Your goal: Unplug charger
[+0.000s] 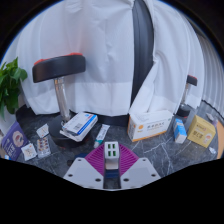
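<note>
Bench [60, 150], left to right: plant [10, 85] at 9 o'clock, stool [58, 70] at 10, blue-white box [78, 125], orange-white box [150, 125] at 3, yellow packet [203, 130]. Charger [111, 152] stands between the pads of the claw [110, 166] at 6 o'clock; both fingers appear pressed on it. Judgement: grip made, pull-out not yet done. Socket not discernible.

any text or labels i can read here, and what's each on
None can be read.
The orange-and-white box bears print, too small to read.
The blue-and-white packet and the yellow packet show markings, blurred.
The charger, which stands between the gripper fingers, shows only slots, no label.
</note>
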